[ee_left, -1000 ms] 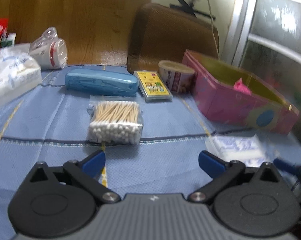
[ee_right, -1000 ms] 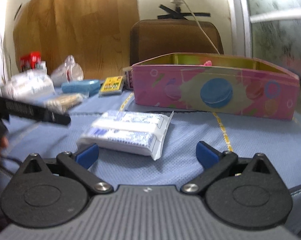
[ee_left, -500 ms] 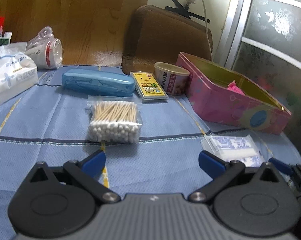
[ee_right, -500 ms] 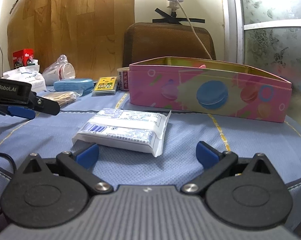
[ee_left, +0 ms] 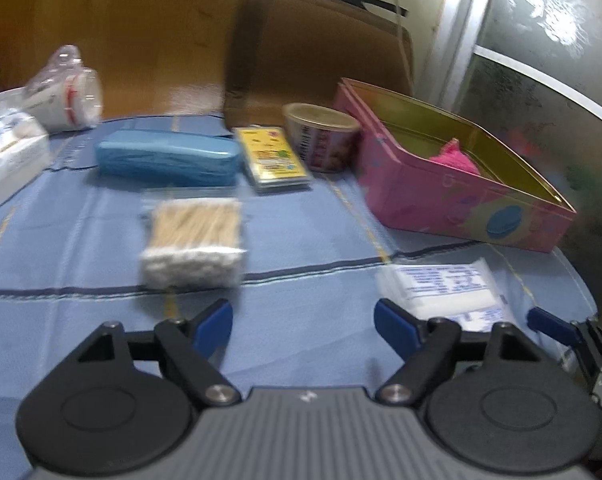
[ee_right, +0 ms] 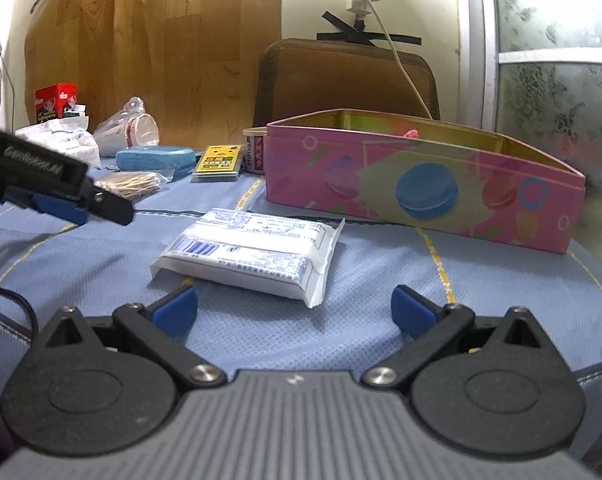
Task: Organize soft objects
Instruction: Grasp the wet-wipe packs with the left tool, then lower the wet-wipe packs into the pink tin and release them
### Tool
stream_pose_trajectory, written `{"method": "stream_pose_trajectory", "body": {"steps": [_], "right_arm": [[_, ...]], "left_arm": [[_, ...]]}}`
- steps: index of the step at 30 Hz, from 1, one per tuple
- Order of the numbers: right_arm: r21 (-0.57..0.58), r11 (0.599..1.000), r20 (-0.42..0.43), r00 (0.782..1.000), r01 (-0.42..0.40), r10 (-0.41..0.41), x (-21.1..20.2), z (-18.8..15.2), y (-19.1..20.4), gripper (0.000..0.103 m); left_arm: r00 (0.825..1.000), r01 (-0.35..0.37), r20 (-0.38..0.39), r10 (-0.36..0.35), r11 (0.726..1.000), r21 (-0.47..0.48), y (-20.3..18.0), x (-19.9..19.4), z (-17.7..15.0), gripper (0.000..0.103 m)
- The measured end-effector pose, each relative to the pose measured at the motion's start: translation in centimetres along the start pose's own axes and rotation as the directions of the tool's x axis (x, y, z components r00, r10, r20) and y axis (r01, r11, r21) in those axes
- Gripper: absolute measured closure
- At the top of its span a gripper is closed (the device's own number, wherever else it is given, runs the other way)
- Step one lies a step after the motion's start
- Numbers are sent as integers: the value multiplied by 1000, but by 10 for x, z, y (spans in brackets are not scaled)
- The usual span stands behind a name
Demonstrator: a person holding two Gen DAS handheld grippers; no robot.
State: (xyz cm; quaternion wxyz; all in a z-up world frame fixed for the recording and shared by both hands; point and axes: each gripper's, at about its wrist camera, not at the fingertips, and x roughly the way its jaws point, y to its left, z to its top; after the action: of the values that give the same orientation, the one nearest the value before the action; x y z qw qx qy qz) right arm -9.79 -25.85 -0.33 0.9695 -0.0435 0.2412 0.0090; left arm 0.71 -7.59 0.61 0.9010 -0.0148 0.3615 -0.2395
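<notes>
Left gripper (ee_left: 303,322) jaws had just been closing from their earlier width, still apart with nothing between them; bag of cotton swabs (ee_left: 195,240) lay ahead at 11 o'clock on the blue-clothed surface (ee_left: 309,224). Right gripper (ee_right: 295,306) spread, empty, white wipes packet (ee_right: 253,254) just beyond at 12 o'clock, pink tin (ee_right: 421,188) at 1 o'clock.

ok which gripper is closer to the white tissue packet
Right. The right gripper sits just before the white tissue packet, open; the left gripper is off to the packet's left, jaws just closing on nothing.
</notes>
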Motion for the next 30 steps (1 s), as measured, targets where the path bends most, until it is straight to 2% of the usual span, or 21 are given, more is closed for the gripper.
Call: {"method": "stream_pose_trajectory", "body": {"steps": [4,6,8,9,11,12,13,16,20,24,26,30], "right_arm": [[-46,999,32,999,3,-2,-2,2,1,6],[-55,999,39,999,-4,6,-2,3,0,7],[-41,999,29,999,-22,23,0,3,-4,11],[-28,999,13,999,-36,36,2,3,-7,19],[14,997,9,997,-81,80,4,3,-12,31],[-5,995,12,995,-96,96,4,4,-10,45],[-26,995,14,995,-99,100,3,5,-7,54],[-47,994,26,995,-94,95,-2,6,-6,65],[-1,998,135,988,-70,69,-13,22,-23,65],[12,1000,234,972,-21,17,-10,56,-48,65],[24,1000,240,971,0,-5,3,71,-60,65],[20,999,204,978,39,-42,44,89,-81,65]], "left_arm": [[998,45,-41,-44,998,33,-20,14,7,25],[994,87,-63,-84,995,48,-30,20,11,29],[992,113,-74,-107,990,80,-42,27,13,38],[990,122,-76,-115,988,98,-48,29,13,39],[983,169,-93,-159,980,107,-57,34,14,53],[983,166,-94,-157,981,104,-60,34,15,54],[984,162,-92,-152,980,111,-65,34,17,57],[987,160,-37,-156,973,167,-77,20,25,62],[975,202,51,-218,954,220,-94,3,55,62],[967,209,98,-237,949,238,-109,15,95,60],[967,207,105,-234,954,216,-112,34,114,60],[982,144,95,-164,970,194,-116,74,137,60]]}}
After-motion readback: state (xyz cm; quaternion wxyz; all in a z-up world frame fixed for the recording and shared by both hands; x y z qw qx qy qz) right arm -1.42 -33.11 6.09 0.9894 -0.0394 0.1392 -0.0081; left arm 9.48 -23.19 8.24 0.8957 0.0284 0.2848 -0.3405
